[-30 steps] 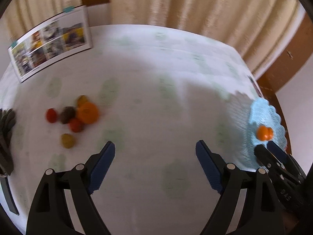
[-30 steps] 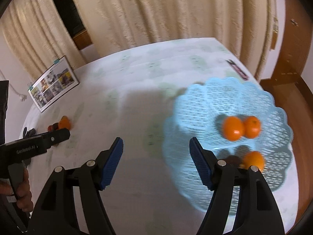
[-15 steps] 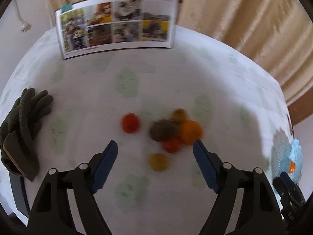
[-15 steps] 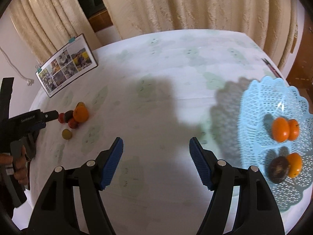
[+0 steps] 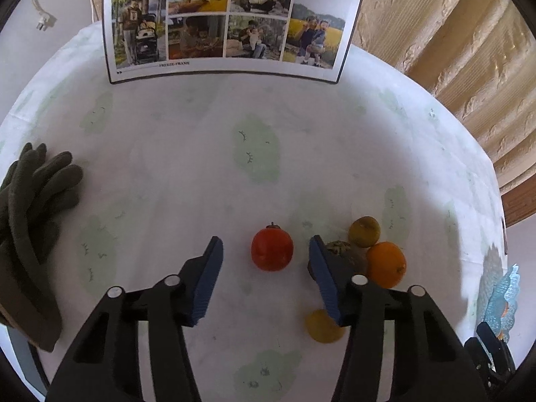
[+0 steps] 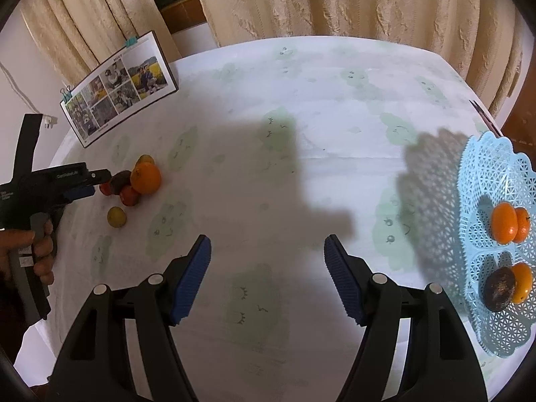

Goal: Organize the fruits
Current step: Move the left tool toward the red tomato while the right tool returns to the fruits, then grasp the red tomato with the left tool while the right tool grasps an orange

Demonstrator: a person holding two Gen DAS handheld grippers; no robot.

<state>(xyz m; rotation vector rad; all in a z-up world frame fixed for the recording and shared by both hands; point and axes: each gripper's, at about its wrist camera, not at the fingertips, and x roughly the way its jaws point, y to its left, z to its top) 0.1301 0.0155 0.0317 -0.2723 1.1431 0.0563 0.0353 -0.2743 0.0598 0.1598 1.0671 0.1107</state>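
Observation:
My left gripper [image 5: 266,251] is open, its blue pads on either side of a red persimmon-like fruit [image 5: 272,250] on the white tablecloth. To its right lie a dark brown fruit [image 5: 345,251], an orange [image 5: 385,264], a yellow-green fruit [image 5: 364,231] and a yellow fruit [image 5: 323,326]. My right gripper [image 6: 266,254] is open and empty above the cloth. The light blue basket [image 6: 482,187] at the right holds three oranges [image 6: 503,222] and a dark fruit [image 6: 499,288]. The left gripper [image 6: 83,184] shows by the fruit pile [image 6: 144,177] in the right wrist view.
A photo board [image 5: 231,23] stands at the table's far edge. Dark green gloves [image 5: 30,221] lie at the left. Beige curtains [image 6: 335,0] hang behind the table. The basket [image 5: 502,298] shows at the far right in the left wrist view.
My left gripper has swung left and moved in over the fruit pile until the red fruit lies between its pads. My right gripper has drawn left, away from the basket.

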